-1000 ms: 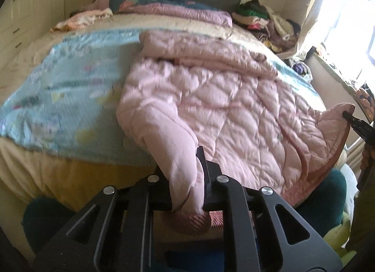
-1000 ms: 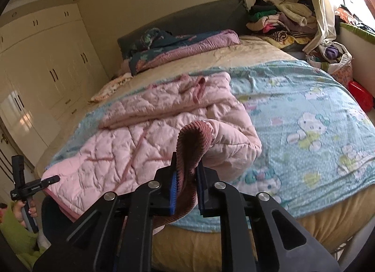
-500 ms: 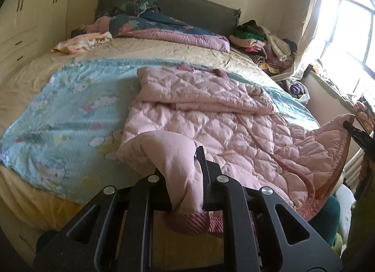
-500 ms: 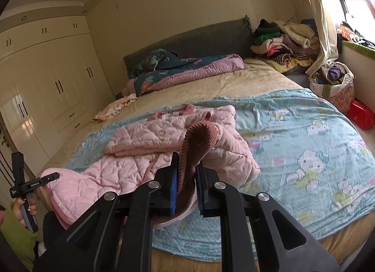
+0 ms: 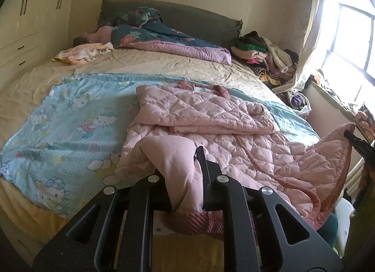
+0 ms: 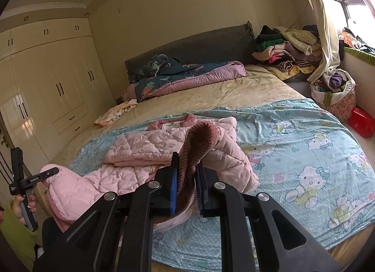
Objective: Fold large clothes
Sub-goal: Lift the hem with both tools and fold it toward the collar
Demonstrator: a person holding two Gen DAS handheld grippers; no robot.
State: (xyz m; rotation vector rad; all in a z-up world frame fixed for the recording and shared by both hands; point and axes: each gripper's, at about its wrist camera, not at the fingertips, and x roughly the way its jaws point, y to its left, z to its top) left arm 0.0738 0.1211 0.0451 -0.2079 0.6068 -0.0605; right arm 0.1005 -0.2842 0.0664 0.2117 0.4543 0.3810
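Left wrist view: the left gripper (image 5: 185, 178) is clenching a corner of the pink quilted jacket (image 5: 211, 131), which is lying on the blue cartoon sheet (image 5: 70, 126). Right wrist view: the right gripper (image 6: 186, 185) is pinching the jacket's ribbed cuff (image 6: 199, 138) above the bed (image 6: 222, 89).

Cream walls (image 6: 178, 14) enclose a wide bed (image 6: 211, 93) with a dark grey headboard (image 6: 192, 47) at twelve o'clock. Tall cream wardrobes (image 6: 54, 79) with dark handles fill nine o'clock. At two o'clock, daylight pours through a window (image 5: 351, 37) past a pale curtain (image 6: 328, 37). A blue cartoon-print sheet (image 6: 304, 145) covers the near mattress; clothes (image 6: 286, 47) pile at one o'clock
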